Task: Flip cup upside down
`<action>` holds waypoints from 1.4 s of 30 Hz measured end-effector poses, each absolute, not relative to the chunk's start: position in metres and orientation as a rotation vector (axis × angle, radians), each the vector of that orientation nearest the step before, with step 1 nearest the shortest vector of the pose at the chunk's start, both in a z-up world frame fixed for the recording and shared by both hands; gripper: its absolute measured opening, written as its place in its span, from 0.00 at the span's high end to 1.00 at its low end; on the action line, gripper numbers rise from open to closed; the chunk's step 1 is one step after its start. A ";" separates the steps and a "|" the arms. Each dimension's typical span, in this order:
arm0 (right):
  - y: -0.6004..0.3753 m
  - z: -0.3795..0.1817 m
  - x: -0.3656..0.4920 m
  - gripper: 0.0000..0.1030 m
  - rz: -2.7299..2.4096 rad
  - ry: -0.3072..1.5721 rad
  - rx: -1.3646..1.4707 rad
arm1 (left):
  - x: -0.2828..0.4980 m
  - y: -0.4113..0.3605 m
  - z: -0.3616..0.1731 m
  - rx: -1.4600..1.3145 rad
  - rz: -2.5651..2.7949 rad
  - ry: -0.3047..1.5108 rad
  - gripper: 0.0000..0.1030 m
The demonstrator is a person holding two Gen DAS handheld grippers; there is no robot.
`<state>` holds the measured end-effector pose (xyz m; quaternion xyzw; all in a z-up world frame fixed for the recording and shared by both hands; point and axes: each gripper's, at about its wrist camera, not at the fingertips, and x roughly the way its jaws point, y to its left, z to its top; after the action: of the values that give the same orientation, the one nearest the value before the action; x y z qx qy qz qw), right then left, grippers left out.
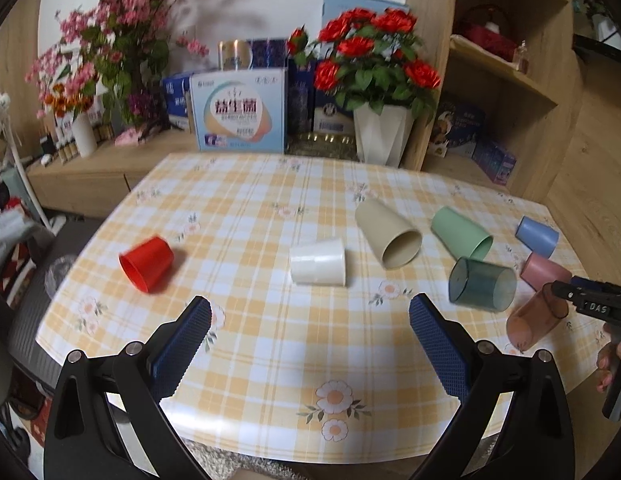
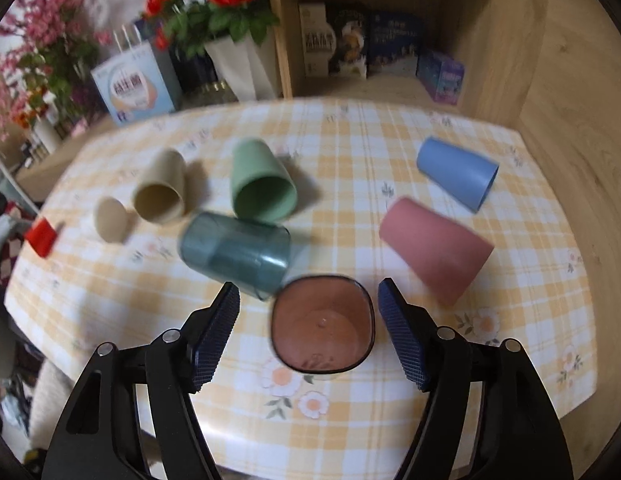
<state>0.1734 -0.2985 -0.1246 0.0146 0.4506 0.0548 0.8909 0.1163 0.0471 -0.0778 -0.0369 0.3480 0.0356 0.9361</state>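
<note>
Several cups lie on their sides on the checked table (image 1: 270,360). A clear brown cup (image 2: 322,326) lies with its mouth facing my right gripper (image 2: 308,308), which is open with a finger on each side of the rim, not touching. The same cup (image 1: 536,318) shows in the left wrist view with the right gripper (image 1: 566,292) at its mouth. My left gripper (image 1: 310,312) is open and empty above the table's front, short of a white cup (image 1: 318,266). A red cup (image 1: 146,264) lies at the left.
Beige (image 2: 160,190), green (image 2: 260,186), clear teal (image 2: 234,252), pink (image 2: 434,248) and blue (image 2: 456,172) cups lie around the brown one. Flower vases (image 1: 380,132) and boxes (image 1: 238,112) stand behind the table. A wooden shelf (image 1: 502,80) is at the back right.
</note>
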 end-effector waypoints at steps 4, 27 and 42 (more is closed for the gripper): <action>-0.294 -0.084 0.149 0.15 0.116 0.836 0.035 | 0.109 0.041 -0.047 -0.062 0.036 0.645 0.06; -0.267 0.007 0.046 0.16 0.117 0.554 0.044 | 0.042 0.005 0.021 0.018 -0.001 0.441 0.06; -0.266 0.011 0.042 0.16 0.084 0.546 0.037 | 0.040 0.004 0.020 0.029 0.004 0.441 0.06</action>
<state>0.0421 -0.2659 0.0108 0.0182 0.2695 0.0416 0.9619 0.0401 0.0035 0.0198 0.0141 0.2187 0.0021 0.9757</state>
